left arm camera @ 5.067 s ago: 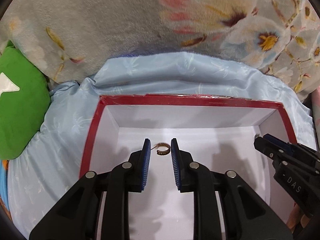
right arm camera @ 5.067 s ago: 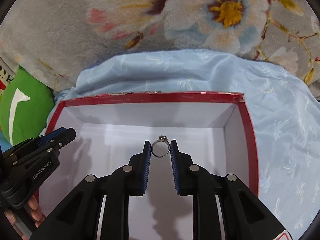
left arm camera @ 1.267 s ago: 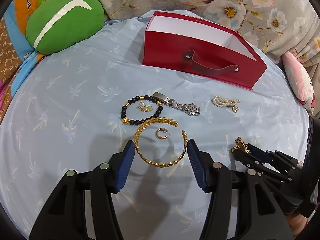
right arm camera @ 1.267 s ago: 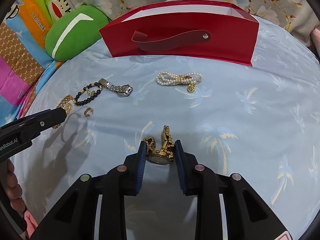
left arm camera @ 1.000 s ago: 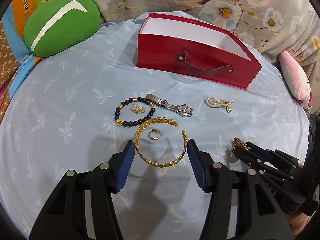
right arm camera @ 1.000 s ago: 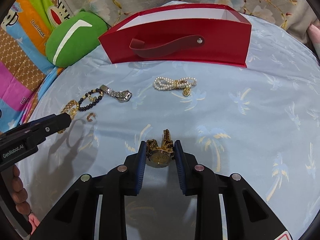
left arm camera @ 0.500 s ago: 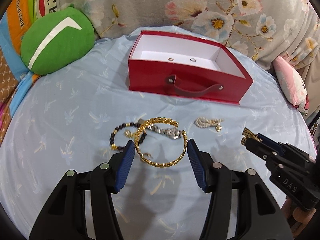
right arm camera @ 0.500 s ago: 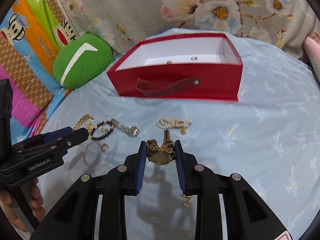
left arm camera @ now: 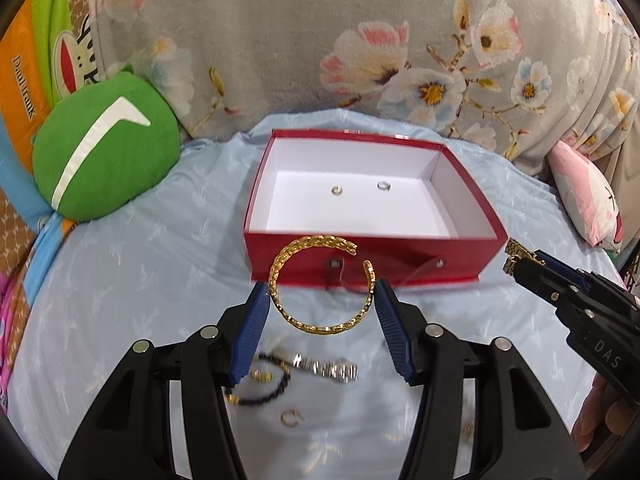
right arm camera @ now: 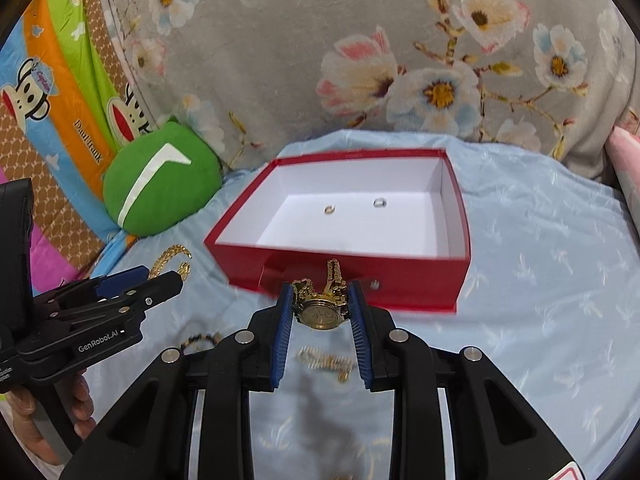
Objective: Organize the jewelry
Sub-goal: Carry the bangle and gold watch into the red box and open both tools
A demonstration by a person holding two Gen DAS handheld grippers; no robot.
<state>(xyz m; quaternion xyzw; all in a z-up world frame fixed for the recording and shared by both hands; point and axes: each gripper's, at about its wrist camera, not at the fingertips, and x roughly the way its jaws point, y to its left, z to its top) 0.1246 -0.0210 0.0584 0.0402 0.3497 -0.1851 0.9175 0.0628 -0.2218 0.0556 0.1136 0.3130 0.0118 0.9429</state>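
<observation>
Left wrist view: left hand-held gripper [left arm camera: 322, 305] clamps a gold chain bangle [left arm camera: 316, 284] between its blue pads [left arm camera: 250, 332]; the bangle is lifted, in front of the near wall of the red box [left arm camera: 460, 268].
Right wrist view: right hand-held gripper [right arm camera: 320, 318] is closed on a gold watch [right arm camera: 320, 308], dial facing the camera, band links standing up above the case; it hangs just in front of the red box's near wall.
Red box: open top, white inside, sits on the light blue sheet [left arm camera: 140, 264]; a strap handle runs along the near wall.
Inside red box: gold ring [left arm camera: 337, 190] to the left, silver ring [left arm camera: 383, 186] to the right, apart from each other on the floor of the box.
Nearer than red box, on the sheet: silver watch [left arm camera: 326, 366], black bead bracelet [left arm camera: 264, 390] beside it, small gold hoop earring [left arm camera: 291, 418] closest to the camera; all blurred.
Below right gripper: blurred pearl bracelet [right arm camera: 324, 360] on the sheet.
Left of red box: green cushion [left arm camera: 100, 152].
Behind red box: floral blanket [left arm camera: 320, 40].
Right of red box: pink cushion [left arm camera: 588, 196].
</observation>
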